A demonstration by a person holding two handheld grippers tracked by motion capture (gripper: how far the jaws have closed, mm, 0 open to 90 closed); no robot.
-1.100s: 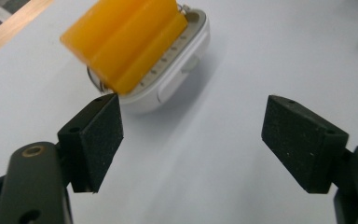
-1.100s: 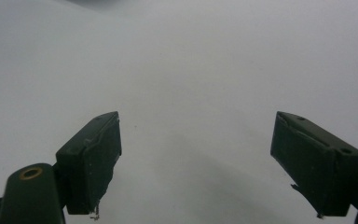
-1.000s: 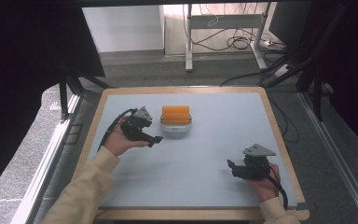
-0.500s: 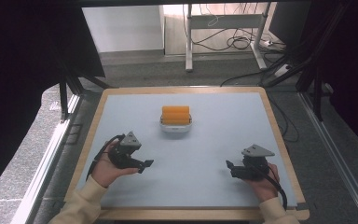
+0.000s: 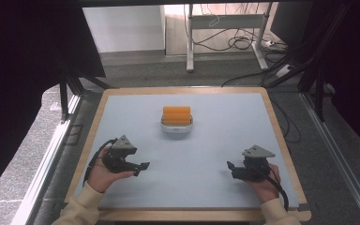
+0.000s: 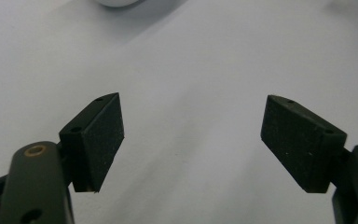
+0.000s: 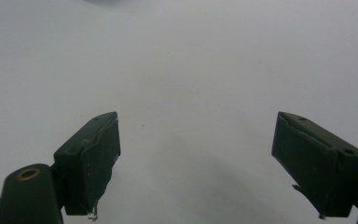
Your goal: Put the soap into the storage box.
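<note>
Cream sleeves cover both forearms. Each hand holds a black gripper, left gripper (image 5: 143, 167) and right gripper (image 5: 229, 167), each topped by a grey three-cornered plate and trailing a black cable; brass-coloured rivets mark the jaw arms.

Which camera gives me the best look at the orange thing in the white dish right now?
The high view: the orange block sits whole and unobstructed in the white dish at mid-table, away from both hand-held grippers. The left gripper view catches just a sliver of the dish's rim at its top edge; the right gripper view offers only a faint dark edge there.
</note>
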